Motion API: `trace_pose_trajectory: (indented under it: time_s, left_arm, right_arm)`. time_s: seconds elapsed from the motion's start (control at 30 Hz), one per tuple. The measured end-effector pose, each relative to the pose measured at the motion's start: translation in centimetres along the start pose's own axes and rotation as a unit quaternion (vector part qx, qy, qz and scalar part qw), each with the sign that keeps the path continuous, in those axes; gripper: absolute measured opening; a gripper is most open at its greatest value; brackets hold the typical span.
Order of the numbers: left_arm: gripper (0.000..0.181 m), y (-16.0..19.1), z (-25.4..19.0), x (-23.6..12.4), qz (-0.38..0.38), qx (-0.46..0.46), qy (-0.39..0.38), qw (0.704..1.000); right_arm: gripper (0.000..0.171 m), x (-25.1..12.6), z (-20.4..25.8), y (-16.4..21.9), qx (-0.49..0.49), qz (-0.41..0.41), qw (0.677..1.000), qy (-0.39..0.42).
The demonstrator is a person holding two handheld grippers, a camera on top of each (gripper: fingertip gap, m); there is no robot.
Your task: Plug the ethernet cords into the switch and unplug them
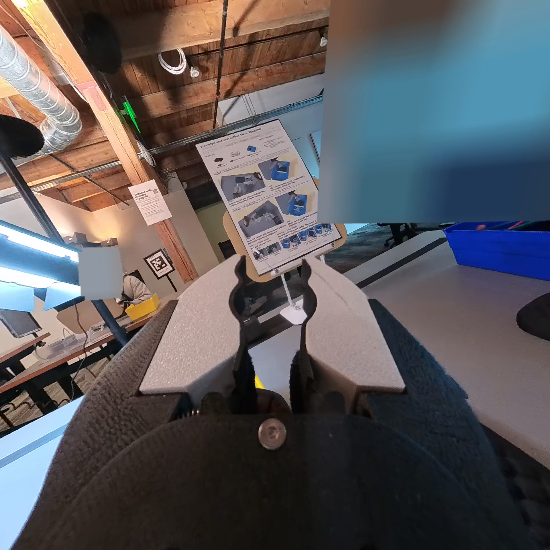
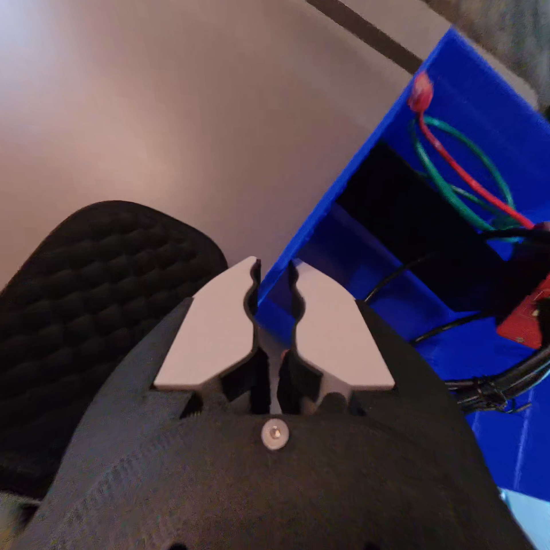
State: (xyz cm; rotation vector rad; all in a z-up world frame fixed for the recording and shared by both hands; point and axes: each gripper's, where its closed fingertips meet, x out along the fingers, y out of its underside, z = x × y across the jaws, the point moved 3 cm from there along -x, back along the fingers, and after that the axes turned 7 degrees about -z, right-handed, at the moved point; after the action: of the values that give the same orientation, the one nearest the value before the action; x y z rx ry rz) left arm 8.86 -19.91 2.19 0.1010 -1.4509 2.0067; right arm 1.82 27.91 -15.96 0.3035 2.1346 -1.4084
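Black switch (image 2: 416, 208) dim inside blue bin (image 2: 491, 89)

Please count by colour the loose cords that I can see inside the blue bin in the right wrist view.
In the blue bin:
Red cord: 1
Green cord: 1
Black cords, thin and partly bundled, too blurred for an exact count: at least 2
Total: at least 4

blue bin (image 2: 464, 89) cut off at right, cords (image 2: 464, 178) blurred — switch unidentifiable
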Motion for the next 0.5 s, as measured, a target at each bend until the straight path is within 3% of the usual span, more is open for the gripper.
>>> trace_pose_trajectory:
  time_s: [0.2, 0.5]
  left_arm:
    - [0.035, 0.3, 0.4, -0.2, -0.001, -0.004, -0.007, 1.0]
    - [0.035, 0.1, 0.5, -0.4, -0.005, -0.001, -0.007, 1.0]
  right_arm:
    - [0.019, 2.1, 0.4, -1.6, -0.069, -0.021, 0.997, 0.013]
    - [0.021, 5.1, 3.1, -4.8, -0.089, -0.023, 0.996, 0.003]
